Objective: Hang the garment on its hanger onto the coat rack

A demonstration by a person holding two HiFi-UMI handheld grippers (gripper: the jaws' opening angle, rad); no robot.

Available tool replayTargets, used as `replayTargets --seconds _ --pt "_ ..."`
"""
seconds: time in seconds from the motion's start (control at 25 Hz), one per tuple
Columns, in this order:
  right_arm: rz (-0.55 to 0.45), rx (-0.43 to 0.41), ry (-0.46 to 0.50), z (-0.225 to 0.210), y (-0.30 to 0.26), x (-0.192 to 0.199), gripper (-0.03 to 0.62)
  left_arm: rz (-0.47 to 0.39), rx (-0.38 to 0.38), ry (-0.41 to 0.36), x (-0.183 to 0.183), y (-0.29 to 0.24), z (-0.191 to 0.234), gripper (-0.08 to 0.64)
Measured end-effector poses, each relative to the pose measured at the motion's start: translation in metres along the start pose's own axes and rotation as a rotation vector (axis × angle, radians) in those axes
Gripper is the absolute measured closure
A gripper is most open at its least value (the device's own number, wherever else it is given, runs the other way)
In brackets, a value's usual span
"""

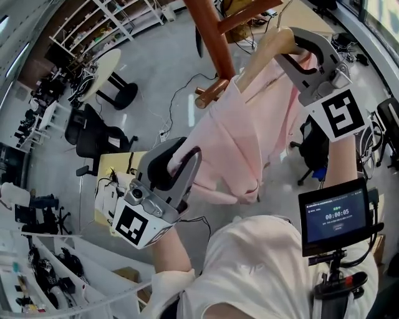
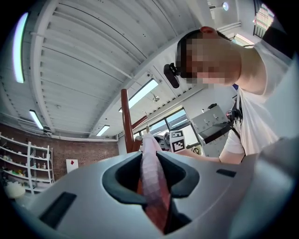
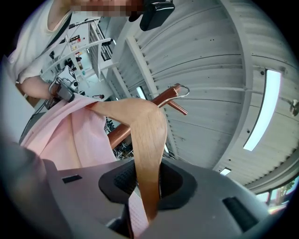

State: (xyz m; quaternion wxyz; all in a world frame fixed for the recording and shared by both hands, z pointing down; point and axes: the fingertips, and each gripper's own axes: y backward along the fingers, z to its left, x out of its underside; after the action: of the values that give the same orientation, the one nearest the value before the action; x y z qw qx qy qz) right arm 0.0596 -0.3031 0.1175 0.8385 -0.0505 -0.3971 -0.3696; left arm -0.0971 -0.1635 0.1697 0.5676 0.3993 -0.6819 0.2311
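Observation:
A pale pink garment (image 1: 237, 143) hangs on a light wooden hanger (image 1: 268, 53) right beside the reddish-brown coat rack pole (image 1: 212, 37). My right gripper (image 1: 293, 57) is shut on the hanger's right arm, just above the pink cloth. In the right gripper view the hanger (image 3: 145, 135) runs up from my right gripper (image 3: 147, 184), and its metal hook (image 3: 183, 90) is next to a rack peg (image 3: 119, 134); whether it rests on one I cannot tell. My left gripper (image 1: 184, 166) is shut on a fold of the garment (image 2: 152, 177) at its lower left edge.
A lower rack peg (image 1: 211, 93) pokes out at the garment's shoulder, and another peg (image 1: 249, 15) is higher up. Far below on the floor are a black office chair (image 1: 93, 134), a round table (image 1: 103, 71), a yellow table (image 1: 115, 168) and cables. A timer screen (image 1: 333, 215) sits at the person's chest.

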Motion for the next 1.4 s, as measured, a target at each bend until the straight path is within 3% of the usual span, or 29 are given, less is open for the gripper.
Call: replayTargets --seconds 1.08,1.4 --pt "0.005 -0.189 -0.031 0.082 -0.045 0.013 0.491 0.083 -0.069 0.045 0.037 0.047 0.005 0.464" --pt "-0.03 -0.233 -0.044 0.087 -0.049 0.013 0.491 0.07 -0.035 0.067 0.039 0.044 -0.005 0.464"
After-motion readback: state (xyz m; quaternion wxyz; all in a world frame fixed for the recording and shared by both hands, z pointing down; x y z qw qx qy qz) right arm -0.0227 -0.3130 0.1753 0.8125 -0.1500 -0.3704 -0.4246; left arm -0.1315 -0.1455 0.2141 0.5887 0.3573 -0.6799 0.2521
